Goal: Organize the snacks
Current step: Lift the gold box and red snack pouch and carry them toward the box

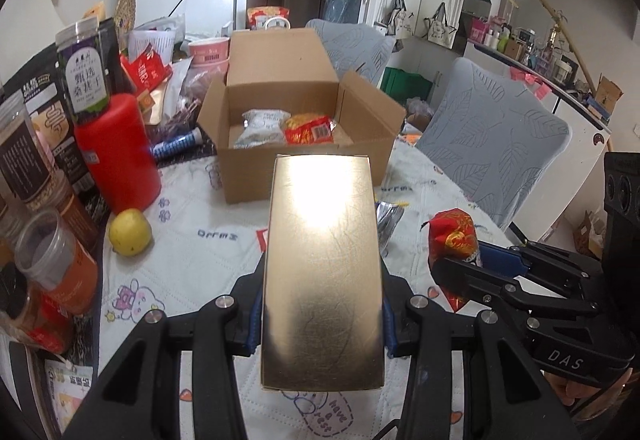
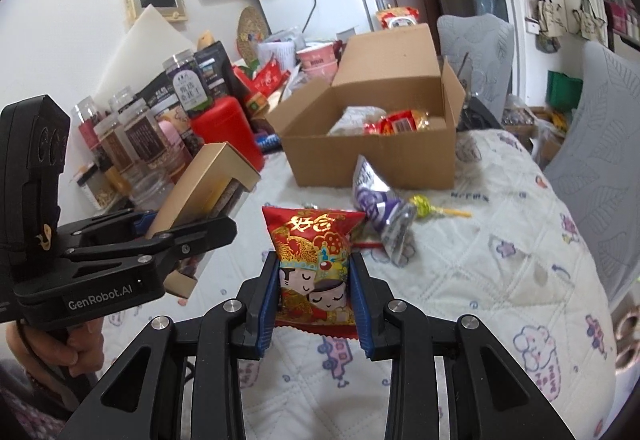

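While both jaws are clamped on snacks, the left gripper (image 1: 322, 324) pinches a gold box (image 1: 324, 260) by its long sides, its blue pads pressed flat against the card, and the right gripper (image 2: 316, 304) squeezes a red packet (image 2: 316, 260) near its lower seam. Both loads hang clear of the quilted table (image 2: 500, 280), in front of the open carton (image 2: 372, 164).

Judged from these 2 views, the step in hand is carrying both items to the carton, where a white bag (image 1: 260, 128) and a red pack (image 1: 310, 130) already lie. Doing it well probably means keeping each grip steady, clearing the carton's near wall, and lowering the box into the bare floor beside those packs, one hand at a time so the tools do not collide.

Only the right view shows the box's open side, a purple pouch (image 2: 378, 204) and a lollipop (image 2: 430, 206) left on the table. Only the left view shows a lemon (image 1: 130, 232) beside the red jar (image 1: 116, 152).
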